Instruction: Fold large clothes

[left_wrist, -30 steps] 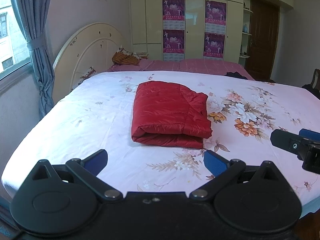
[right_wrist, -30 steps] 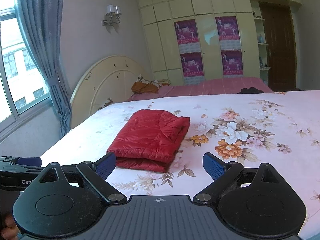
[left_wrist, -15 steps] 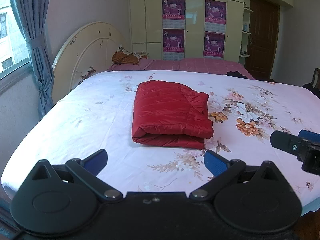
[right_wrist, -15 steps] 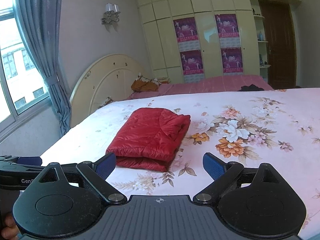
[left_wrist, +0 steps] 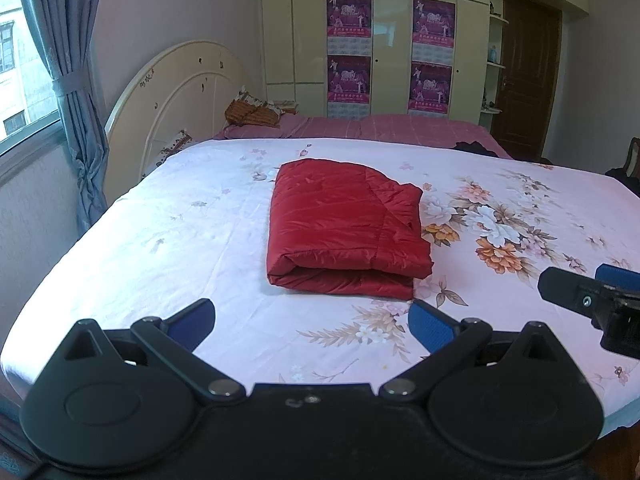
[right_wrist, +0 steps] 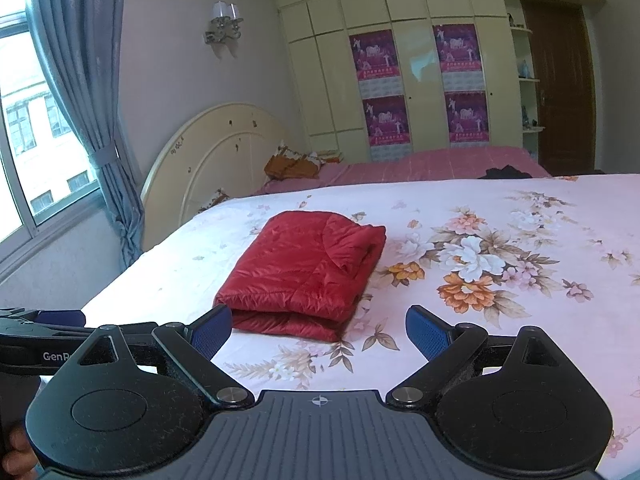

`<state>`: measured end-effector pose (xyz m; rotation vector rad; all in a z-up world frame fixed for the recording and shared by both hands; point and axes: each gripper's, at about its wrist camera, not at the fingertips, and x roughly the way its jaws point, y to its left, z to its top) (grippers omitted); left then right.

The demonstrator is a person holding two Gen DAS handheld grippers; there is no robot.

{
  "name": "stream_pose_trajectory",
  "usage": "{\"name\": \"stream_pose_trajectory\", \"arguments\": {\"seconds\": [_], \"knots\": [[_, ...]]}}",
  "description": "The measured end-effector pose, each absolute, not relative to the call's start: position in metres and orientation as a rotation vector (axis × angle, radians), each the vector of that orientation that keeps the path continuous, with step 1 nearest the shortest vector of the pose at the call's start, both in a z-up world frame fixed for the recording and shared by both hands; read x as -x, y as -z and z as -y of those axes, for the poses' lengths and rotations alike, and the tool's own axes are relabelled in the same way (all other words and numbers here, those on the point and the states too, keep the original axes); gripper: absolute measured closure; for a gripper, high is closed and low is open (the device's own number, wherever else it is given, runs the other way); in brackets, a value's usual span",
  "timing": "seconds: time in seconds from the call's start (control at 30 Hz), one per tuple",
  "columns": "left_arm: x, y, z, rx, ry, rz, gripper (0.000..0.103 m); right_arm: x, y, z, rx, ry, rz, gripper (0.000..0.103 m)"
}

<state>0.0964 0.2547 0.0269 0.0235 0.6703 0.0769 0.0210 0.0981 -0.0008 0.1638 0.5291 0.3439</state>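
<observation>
- Red jacket (left_wrist: 346, 224) lies folded into a neat rectangle on the floral bed (left_wrist: 160, 240)
- Left gripper (left_wrist: 312, 320) hovers short of it, fingers apart, empty
- Right gripper (right_wrist: 318, 328) likewise, fingers apart, holding nothing

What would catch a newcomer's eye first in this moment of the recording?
The red jacket, folded into a neat block, lies in the middle of the bed's floral sheet and stands out against the pale fabric. In the foreground of each wrist view, the left gripper and the right gripper are open and empty, short of the jacket. Behind the bed, four purple posters hang on the cream wardrobe doors.
</observation>
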Motion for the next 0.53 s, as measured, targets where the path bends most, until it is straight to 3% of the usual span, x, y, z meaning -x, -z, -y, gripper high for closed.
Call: {"name": "stream_pose_trajectory", "arguments": {"seconds": [0.3, 0.43, 0.53], "knots": [[-0.112, -0.017, -0.258, -0.017, -0.010, -0.692, 0.001, -0.030, 0.008, -0.098, -0.166, -0.337, -0.550, 0.010], [-0.118, -0.012, -0.257, -0.010, 0.015, -0.650, 0.006, -0.040, 0.015, -0.093, -0.174, -0.316, -0.569, 0.010], [-0.133, -0.010, -0.258, -0.008, 0.007, -0.663, 0.002, -0.049, 0.021, -0.089, -0.182, -0.296, -0.587, 0.010]]}}
